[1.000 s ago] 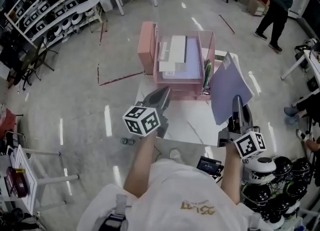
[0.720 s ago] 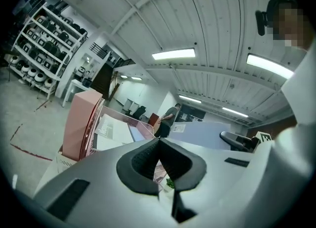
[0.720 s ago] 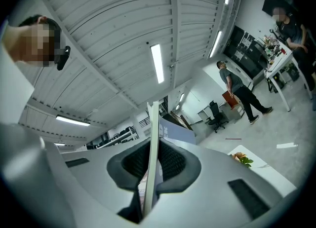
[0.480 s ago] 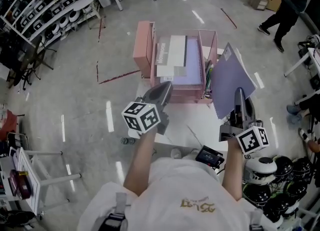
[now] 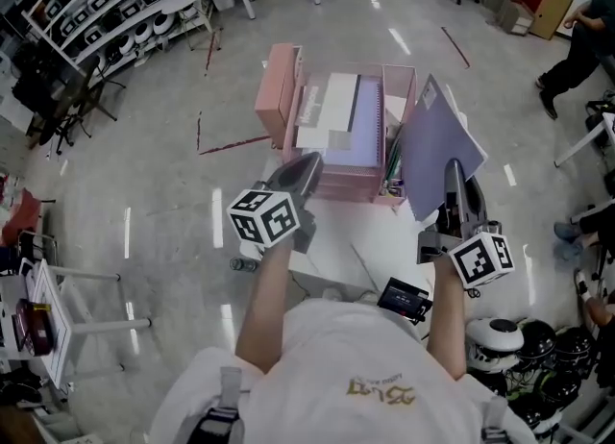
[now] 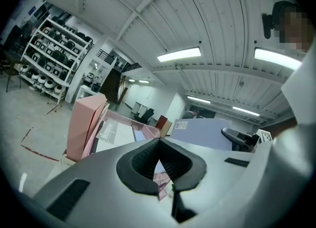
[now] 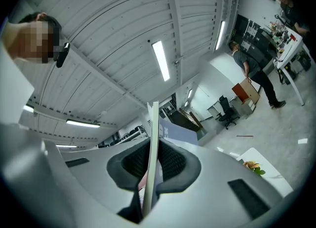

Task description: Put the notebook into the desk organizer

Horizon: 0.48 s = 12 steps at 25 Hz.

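One desk (image 5: 370,235), white, carries the lot. One pink organizer (image 5: 336,185) sits at its far side: a flat tray in the middle w/ one white booklet (image 5: 332,106) and one lilac sheet (image 5: 365,120) lying in it, plus a tall narrow slot on its right w/ some pens (image 5: 392,159), too small to count. One pink box (image 5: 274,96) stands upright just beside the organizer's left side. One notebook (image 5: 437,149), lilac cover, is up in the air on edge, just right of that slot. I hold it upright b/c, I reckon, it has to slide in edgewise, not flat. My right claw (image 5: 453,171) pinches it by the lower edge, pads clamped on both faces, so the top stays free to lead in. My left claw (image 5: 306,165) is pressed together w/ nothing in it, hovering near the organizer's front left corner, prob spare to steady it. So 2 claws, 1 busy. Smallest: one black gadget (image 5: 402,298) at the near desk edge, out of the way.
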{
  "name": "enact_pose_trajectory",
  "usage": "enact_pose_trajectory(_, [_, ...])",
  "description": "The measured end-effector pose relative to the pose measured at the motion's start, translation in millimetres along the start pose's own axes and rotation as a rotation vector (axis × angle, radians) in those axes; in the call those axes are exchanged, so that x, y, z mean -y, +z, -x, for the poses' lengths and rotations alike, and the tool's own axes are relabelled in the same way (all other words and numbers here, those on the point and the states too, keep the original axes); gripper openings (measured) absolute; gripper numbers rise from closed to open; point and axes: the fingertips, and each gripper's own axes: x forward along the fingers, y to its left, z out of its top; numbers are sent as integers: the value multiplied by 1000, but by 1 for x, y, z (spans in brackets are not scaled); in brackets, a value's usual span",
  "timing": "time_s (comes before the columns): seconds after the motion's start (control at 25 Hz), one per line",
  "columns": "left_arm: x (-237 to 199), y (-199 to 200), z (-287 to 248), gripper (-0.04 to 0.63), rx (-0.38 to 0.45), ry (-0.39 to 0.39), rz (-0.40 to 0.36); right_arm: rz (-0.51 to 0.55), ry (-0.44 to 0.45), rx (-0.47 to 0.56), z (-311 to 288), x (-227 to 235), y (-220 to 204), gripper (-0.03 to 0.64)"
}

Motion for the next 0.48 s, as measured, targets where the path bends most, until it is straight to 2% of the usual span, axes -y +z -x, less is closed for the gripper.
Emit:
enact_pose_trajectory(0.2, [8, -4, -2, 17, -9, 26, -15, 23, 20, -36, -6, 7, 4, 43])
enact_pose_trajectory(0.48, [-2, 1, -3, 17, -2, 55, -56, 11, 46, -29, -25, 9, -2, 43])
